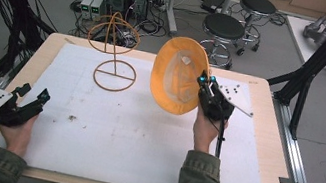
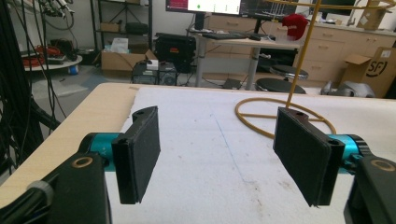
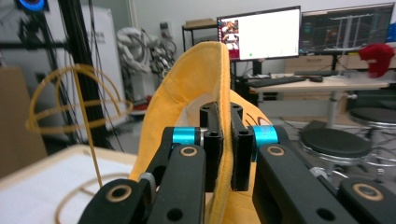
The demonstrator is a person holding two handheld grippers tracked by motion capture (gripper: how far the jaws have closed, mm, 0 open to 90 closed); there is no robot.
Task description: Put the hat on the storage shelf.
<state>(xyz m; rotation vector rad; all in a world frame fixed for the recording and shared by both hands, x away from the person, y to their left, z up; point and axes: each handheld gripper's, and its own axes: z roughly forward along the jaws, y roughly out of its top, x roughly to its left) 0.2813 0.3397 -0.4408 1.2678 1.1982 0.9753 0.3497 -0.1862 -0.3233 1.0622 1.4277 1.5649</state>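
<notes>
1. High view: the right hand-held gripper (image 1: 204,84) holds a yellow hat (image 1: 176,76) lifted off the white mat (image 1: 142,138), its hollow inside facing the camera. The work in hand looks like getting that hat onto the wire hat stand (image 1: 116,45).
2. Done so far, as I judge it: the hat is picked up and in the air. Left to do: carry it across to the stand, lower it over the domed wire top and let go. The stand is bare.
3. Right gripper view: the two jaws are pressed together on the brim of the hat (image 3: 205,84), with the fabric edge running straight up between the pads (a thin pinch, no gap to speak of).
4. Place of the hat: in the high view it hangs at about 9 o'clock from the right hand-held gripper, touching it at the brim. The stand lies at roughly 10 o'clock from the hat, near but apart.
5. The left hand-held gripper (image 1: 32,93) rests at the bench's (image 1: 72,47) left edge, at about 8 o'clock from the stand. In the left gripper view its jaws stand wide apart with nothing between them, pointing toward the stand's base ring (image 2: 261,109).
</notes>
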